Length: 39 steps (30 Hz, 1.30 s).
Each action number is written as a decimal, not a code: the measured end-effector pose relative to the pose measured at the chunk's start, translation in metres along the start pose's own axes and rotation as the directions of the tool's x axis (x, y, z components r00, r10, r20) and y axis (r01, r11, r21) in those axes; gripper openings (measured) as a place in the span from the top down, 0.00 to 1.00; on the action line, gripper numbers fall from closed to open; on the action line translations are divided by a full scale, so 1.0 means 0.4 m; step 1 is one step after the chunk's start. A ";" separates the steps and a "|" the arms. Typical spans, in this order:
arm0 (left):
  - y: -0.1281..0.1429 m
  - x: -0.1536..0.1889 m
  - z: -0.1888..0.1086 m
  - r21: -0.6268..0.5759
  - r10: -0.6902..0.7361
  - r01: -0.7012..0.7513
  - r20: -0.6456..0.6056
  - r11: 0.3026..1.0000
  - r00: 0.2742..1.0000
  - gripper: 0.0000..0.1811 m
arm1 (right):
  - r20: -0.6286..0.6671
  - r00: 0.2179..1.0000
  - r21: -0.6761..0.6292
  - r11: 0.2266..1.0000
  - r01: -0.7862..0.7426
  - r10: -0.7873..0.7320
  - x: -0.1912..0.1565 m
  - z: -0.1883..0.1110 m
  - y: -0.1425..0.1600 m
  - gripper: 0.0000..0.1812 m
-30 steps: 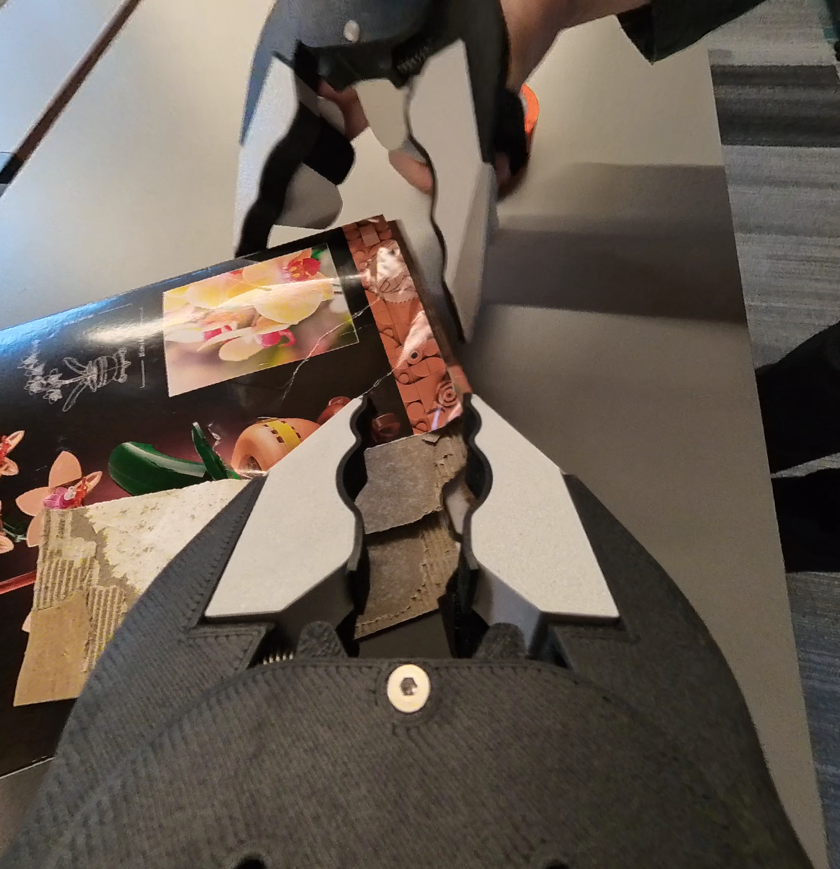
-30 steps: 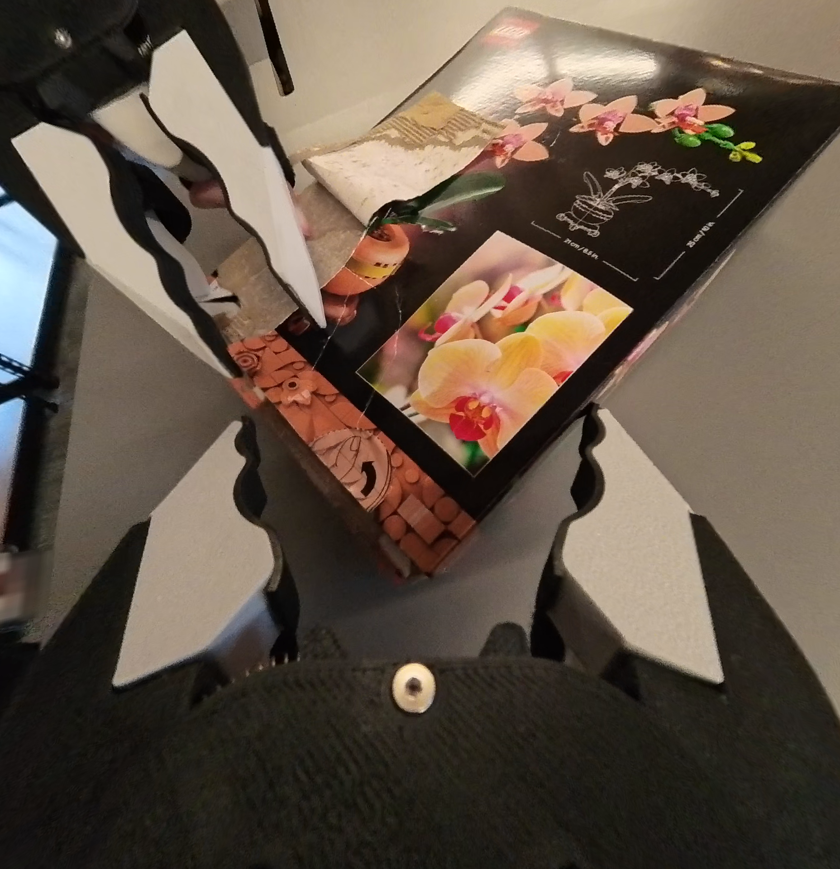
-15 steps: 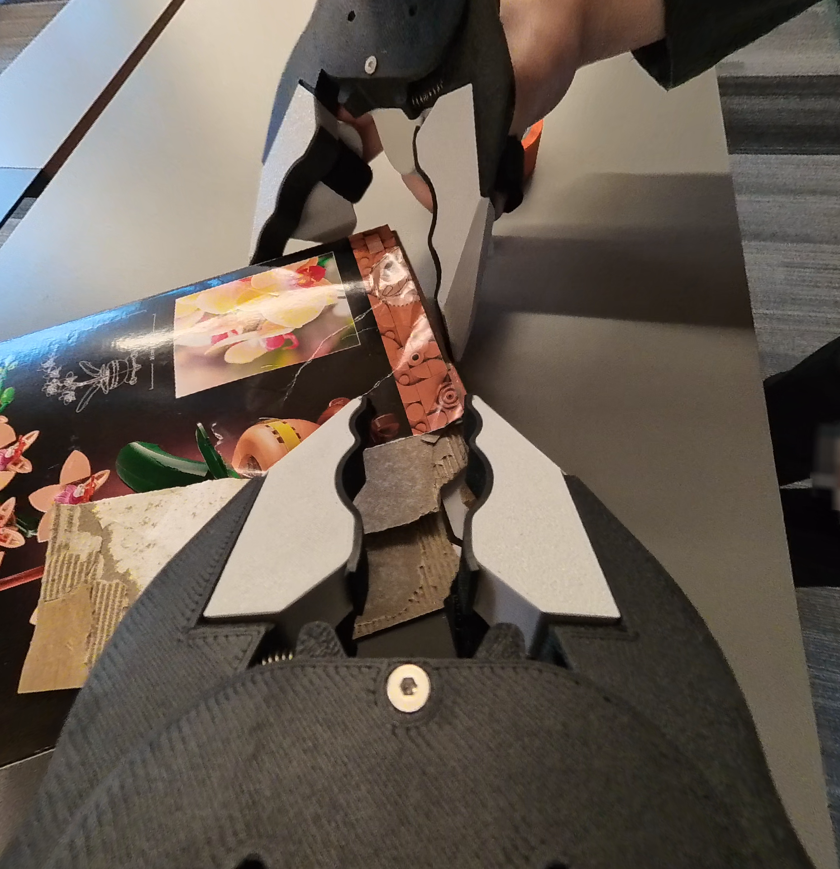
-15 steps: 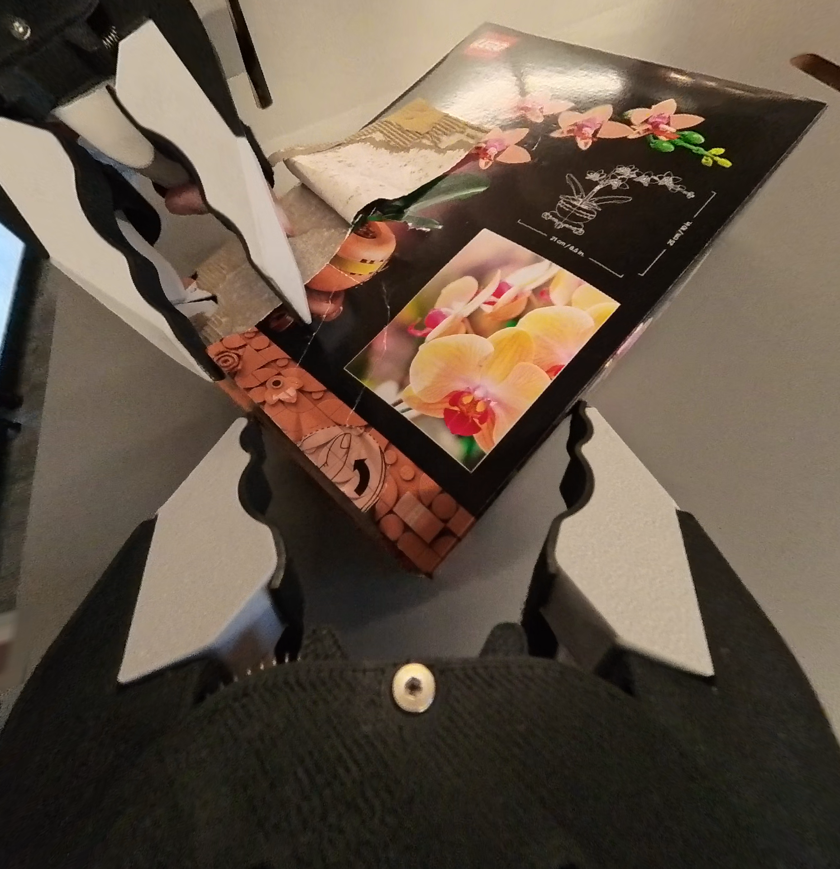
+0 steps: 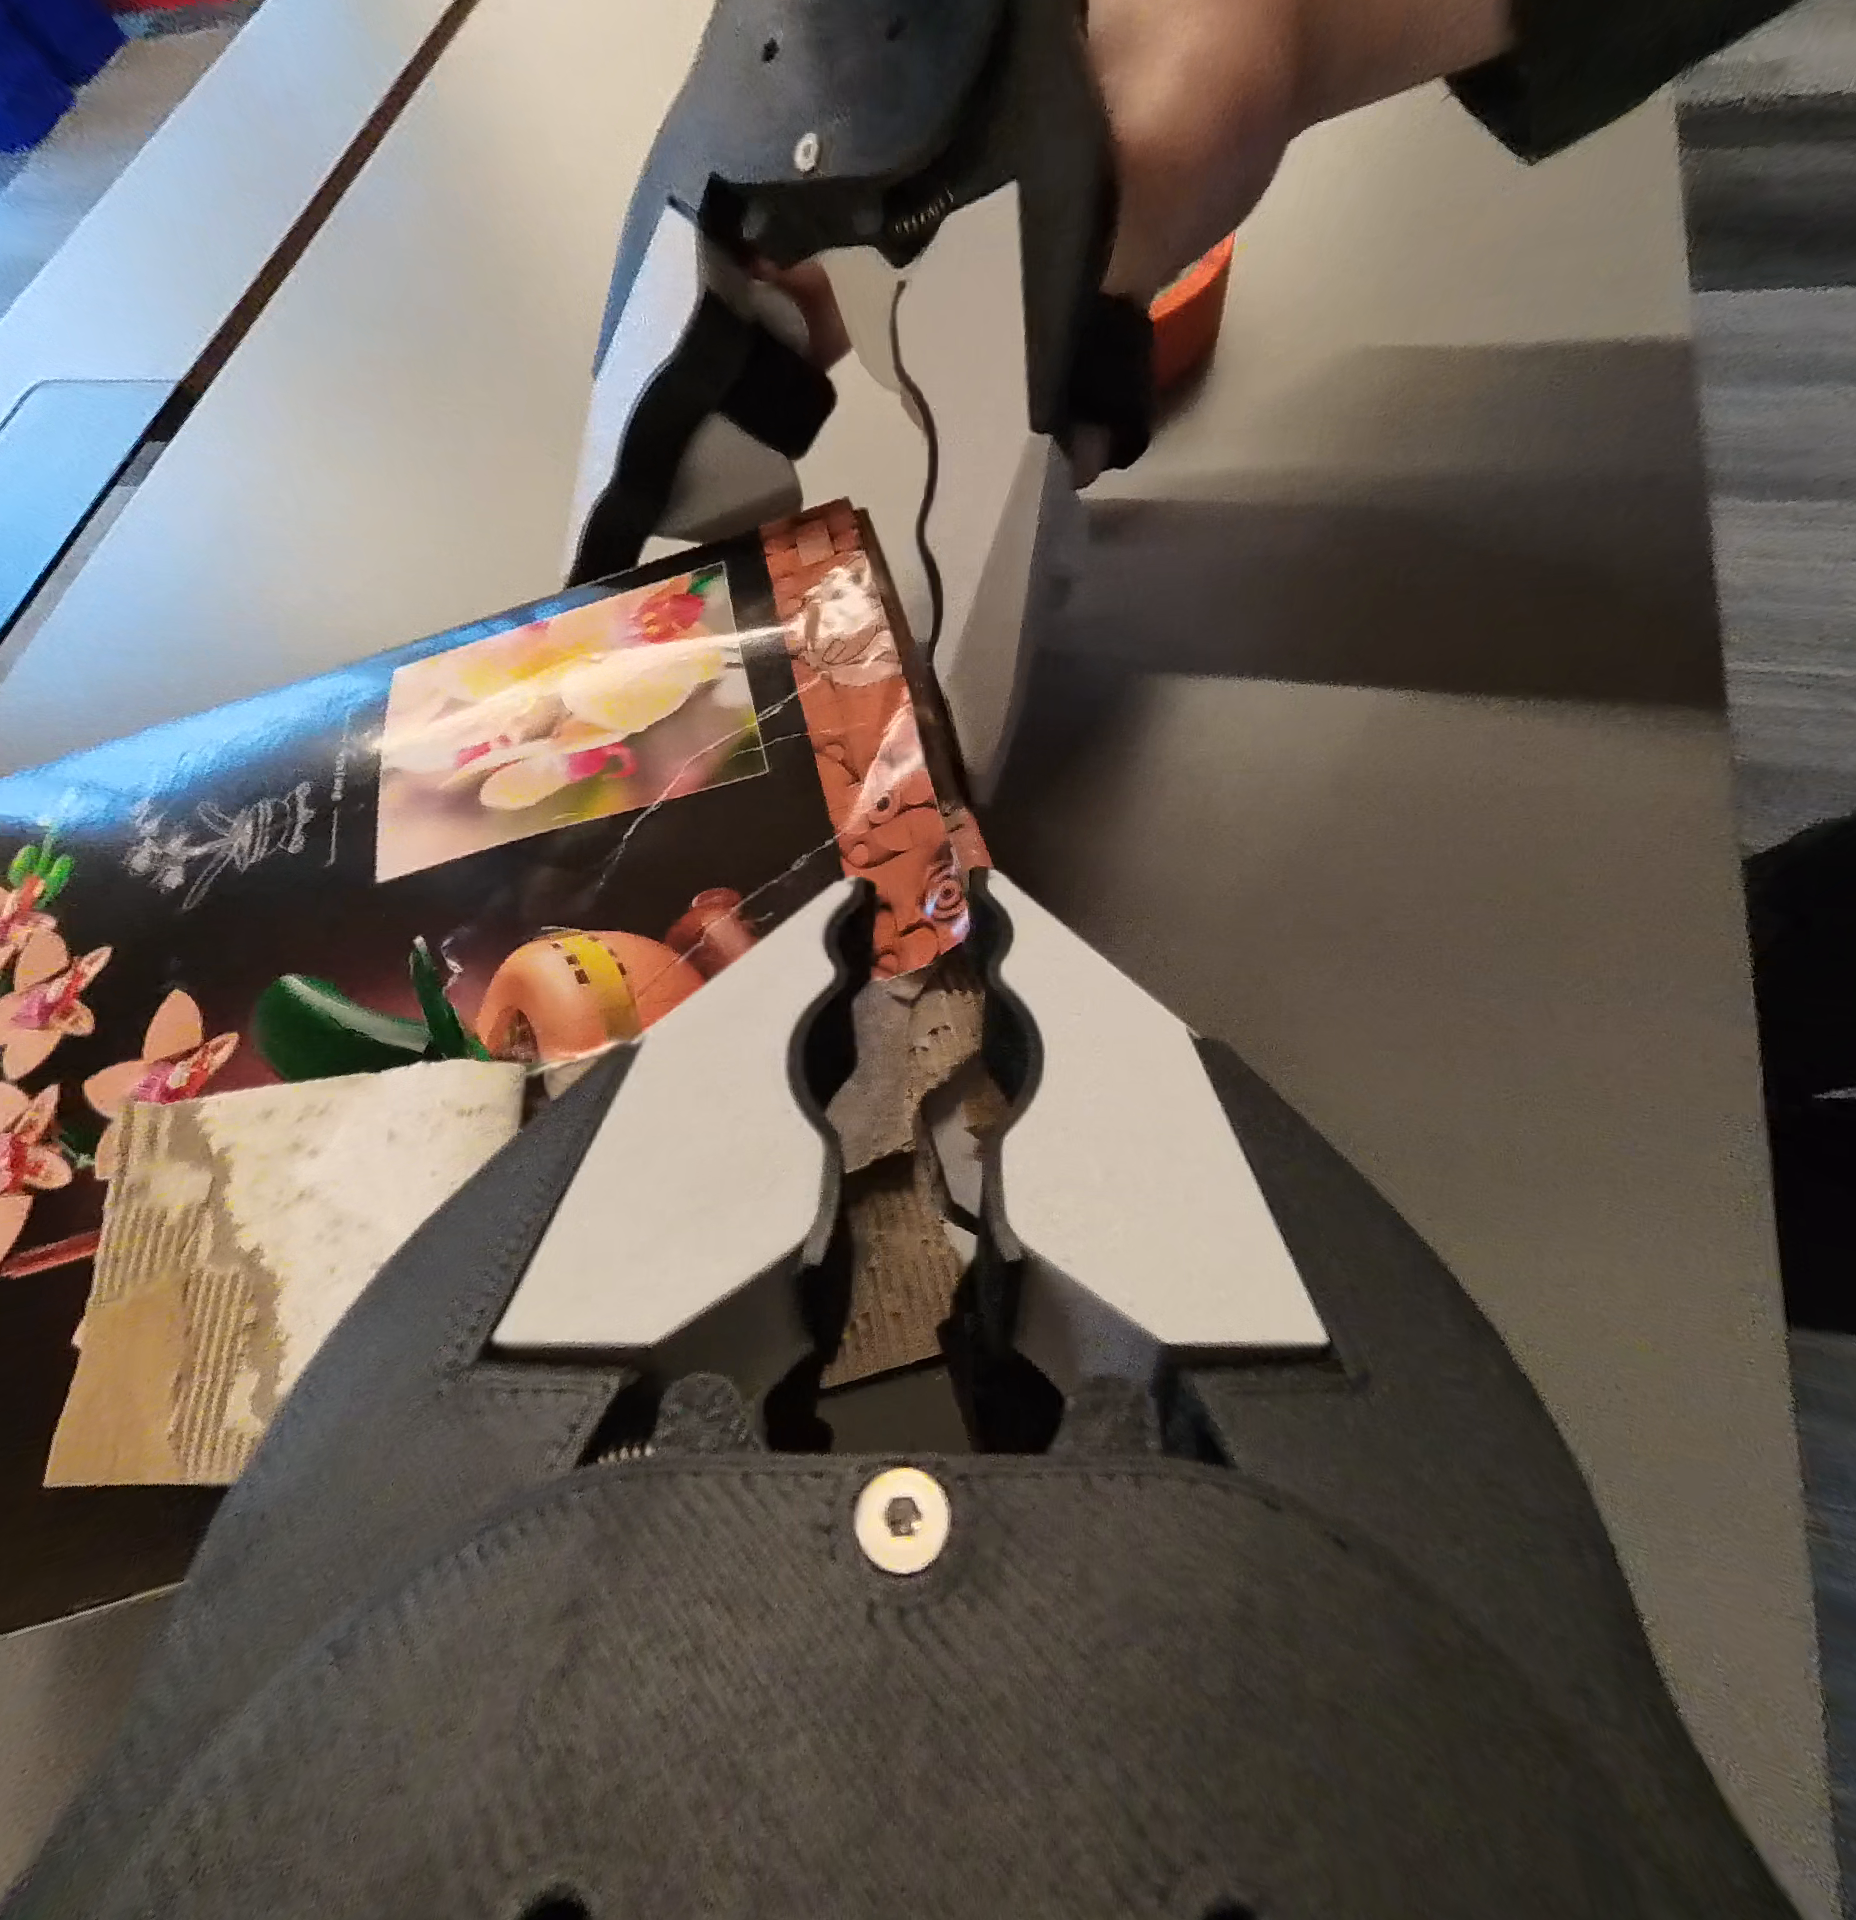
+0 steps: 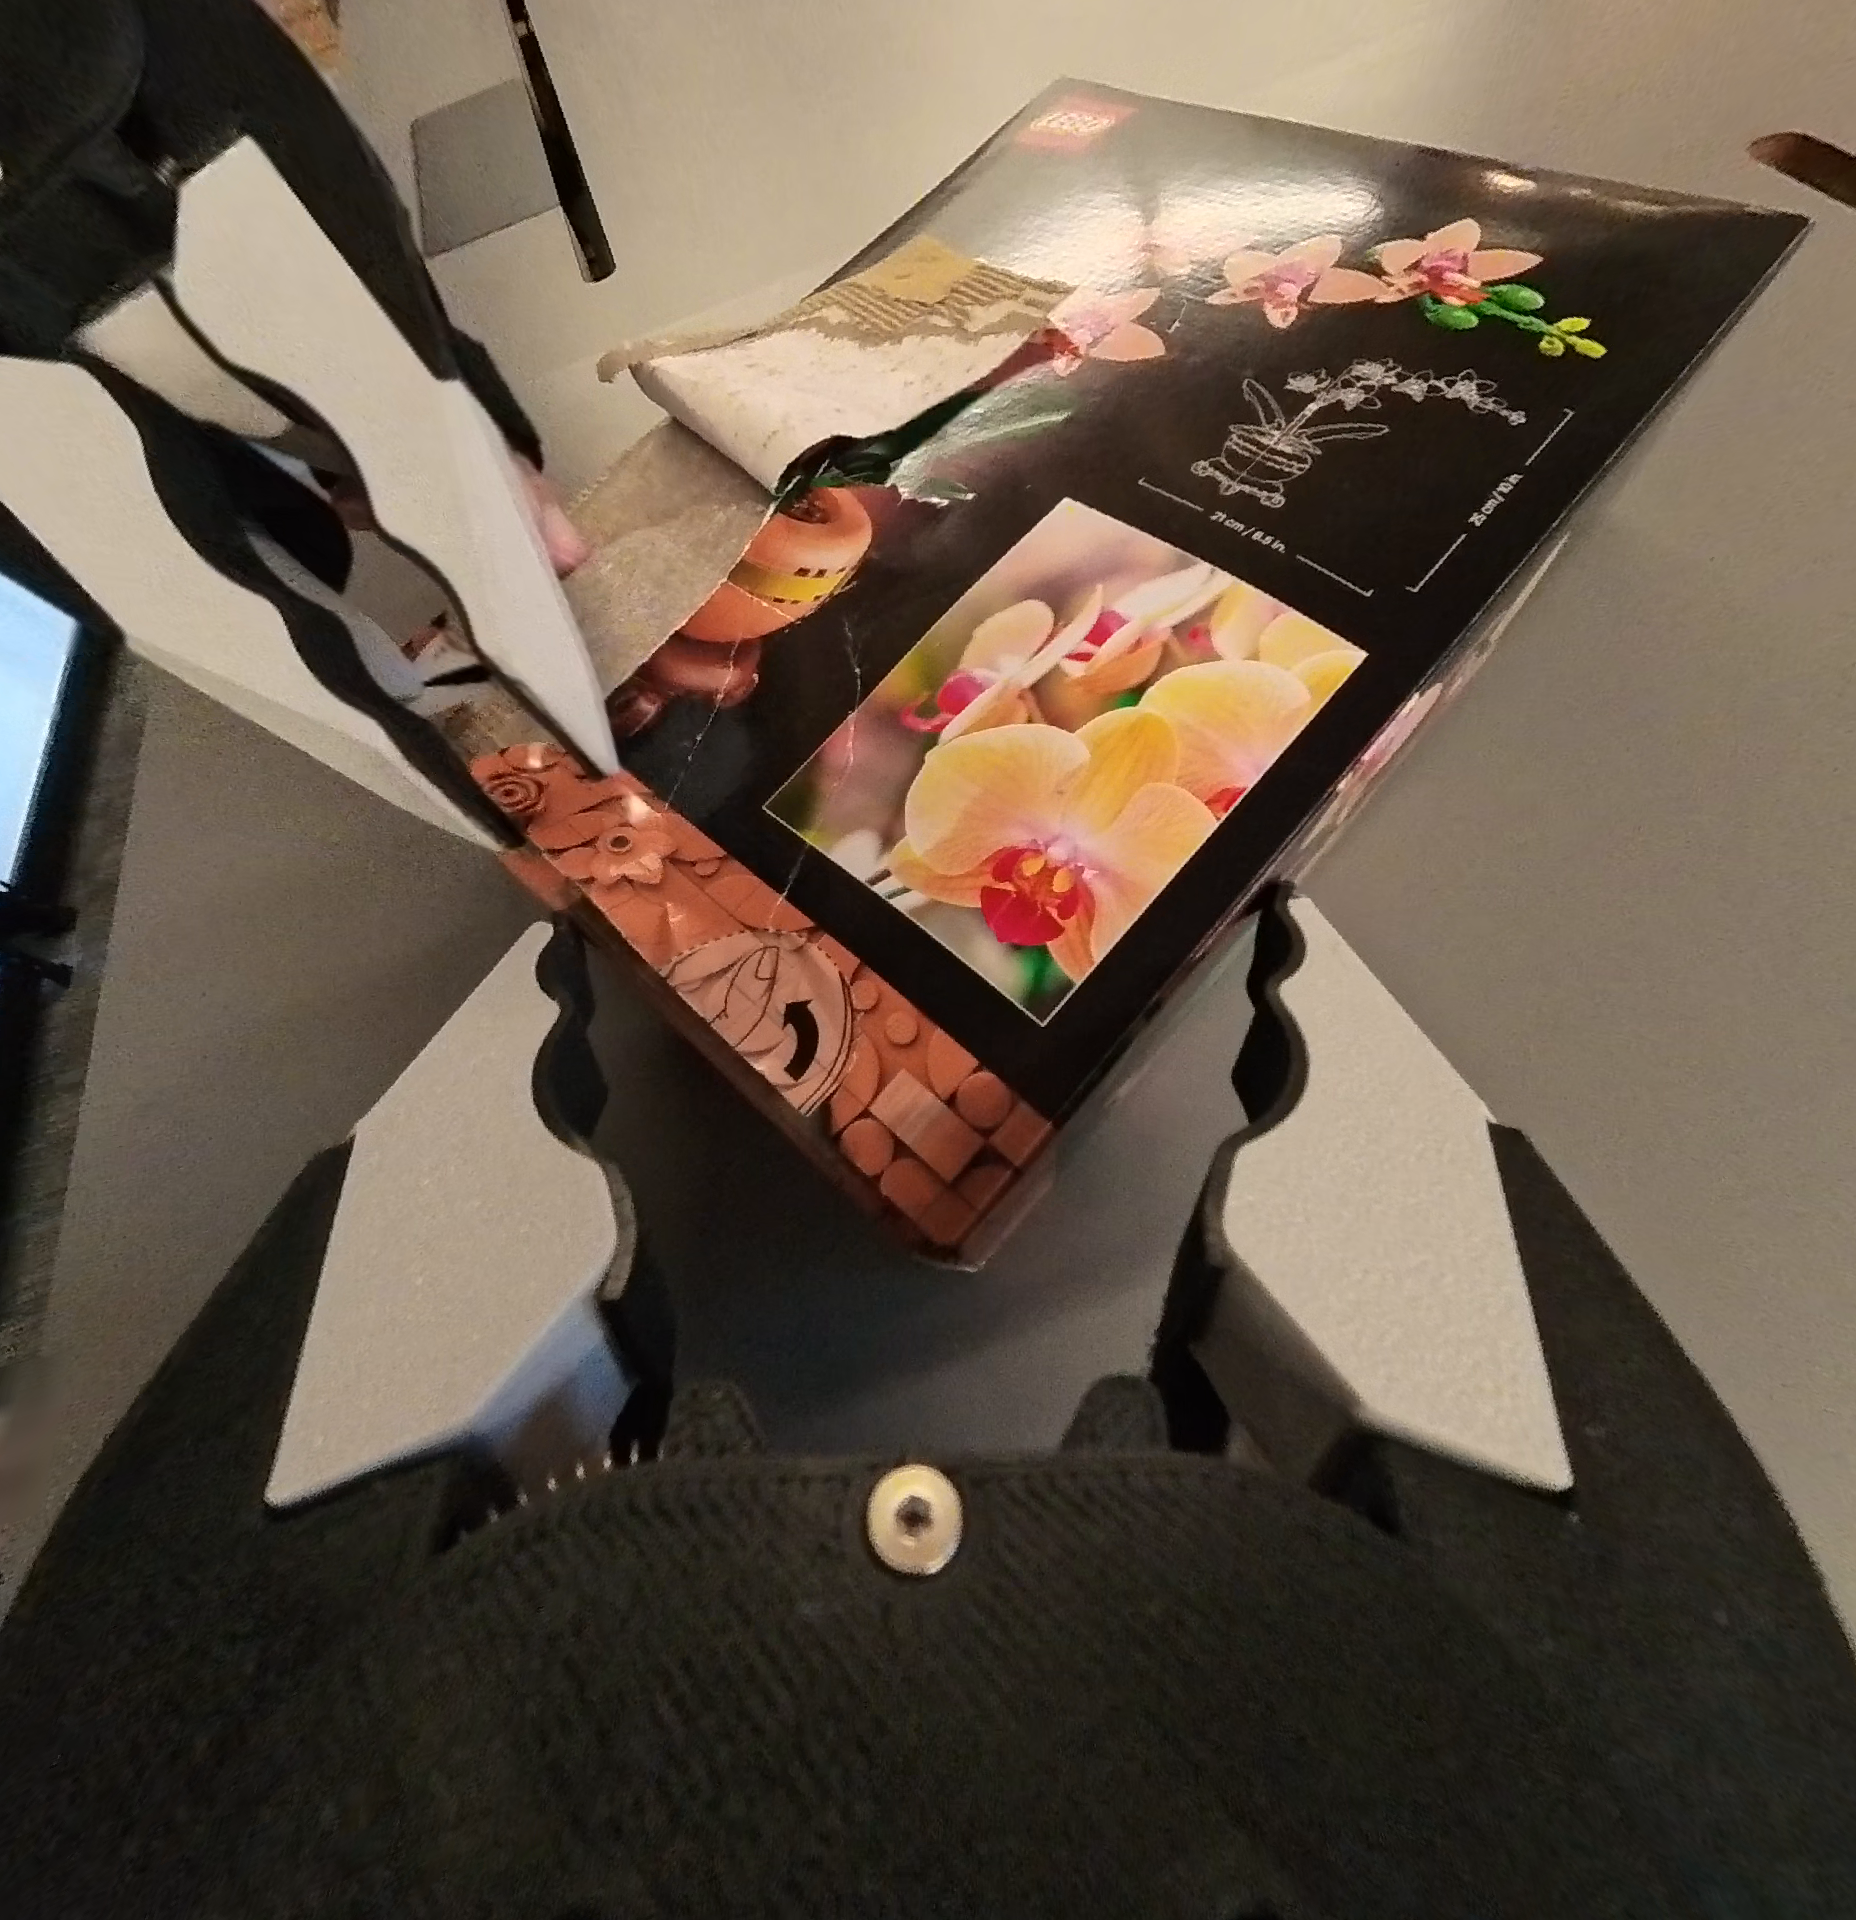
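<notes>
A flat black box printed with orchids lies on a grey table. Its top is torn, and bare cardboard shows there. My left gripper is at the box's torn corner. Its fingertips are closed on the terracotta edge strip. The right wrist view shows that gripper pinching the same strip. My right gripper is wide open and straddles the near corner of the box without gripping it. The left wrist view shows it held over the far corner.
A person's hand holds the right gripper. An orange object sits behind it. Striped grey carpet lies past the table's right edge. A second tabletop is at the far left. A dark chair leg stands beyond the box.
My left jaws have narrowed onto the box's terracotta edge strip. My right gripper has moved closer over the box's corner and stays wide open.
</notes>
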<state>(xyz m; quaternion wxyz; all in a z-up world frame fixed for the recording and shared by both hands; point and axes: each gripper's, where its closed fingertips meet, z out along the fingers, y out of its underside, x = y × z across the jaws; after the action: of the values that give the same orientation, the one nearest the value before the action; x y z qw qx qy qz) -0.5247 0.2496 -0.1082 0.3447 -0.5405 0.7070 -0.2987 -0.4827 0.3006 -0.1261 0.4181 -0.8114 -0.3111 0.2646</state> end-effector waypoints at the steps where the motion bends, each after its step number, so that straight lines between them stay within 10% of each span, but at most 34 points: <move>1: -0.001 0.000 0.000 0.000 0.006 -0.006 0.006 1.000 1.000 0.91 | 0.000 1.000 -0.002 1.000 0.000 0.000 0.000 0.000 0.000 0.31; 12: -0.013 0.018 -0.013 0.013 -0.100 0.101 -0.055 0.995 0.993 0.77 | 0.029 0.999 0.000 0.999 -0.046 0.046 -0.003 0.003 0.012 0.35; 16: -0.002 -0.001 -0.020 0.022 -0.072 0.071 0.012 0.997 0.997 0.79 | -0.060 0.988 -0.176 0.976 0.129 -0.142 0.021 0.005 0.093 0.58; 21: 0.006 -0.005 -0.017 -0.016 -0.041 0.042 0.056 0.999 0.998 0.80 | -0.100 0.990 -0.122 0.989 0.084 -0.096 0.030 -0.001 0.078 0.47; 27: 0.009 -0.012 -0.013 -0.006 -0.052 0.053 0.065 0.999 0.997 0.87 | -0.203 0.901 -0.004 0.921 0.390 -0.383 0.010 -0.037 -0.011 0.44; 32: 0.010 -0.016 -0.012 0.003 -0.057 0.056 0.060 0.998 0.997 0.90 | 0.003 0.835 -0.004 0.835 0.550 -0.550 -0.064 -0.022 -0.024 0.65; 39: 0.011 -0.020 -0.012 -0.003 -0.082 0.082 0.063 0.997 0.995 0.90 | 0.144 0.845 -0.025 0.852 0.524 -0.515 -0.076 -0.005 -0.023 0.69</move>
<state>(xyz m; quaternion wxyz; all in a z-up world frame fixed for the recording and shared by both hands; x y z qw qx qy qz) -0.5298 0.2587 -0.1076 0.3526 -0.5793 0.6738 -0.2935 -0.5041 0.2815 -0.1122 0.4265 -0.6905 -0.5543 0.1846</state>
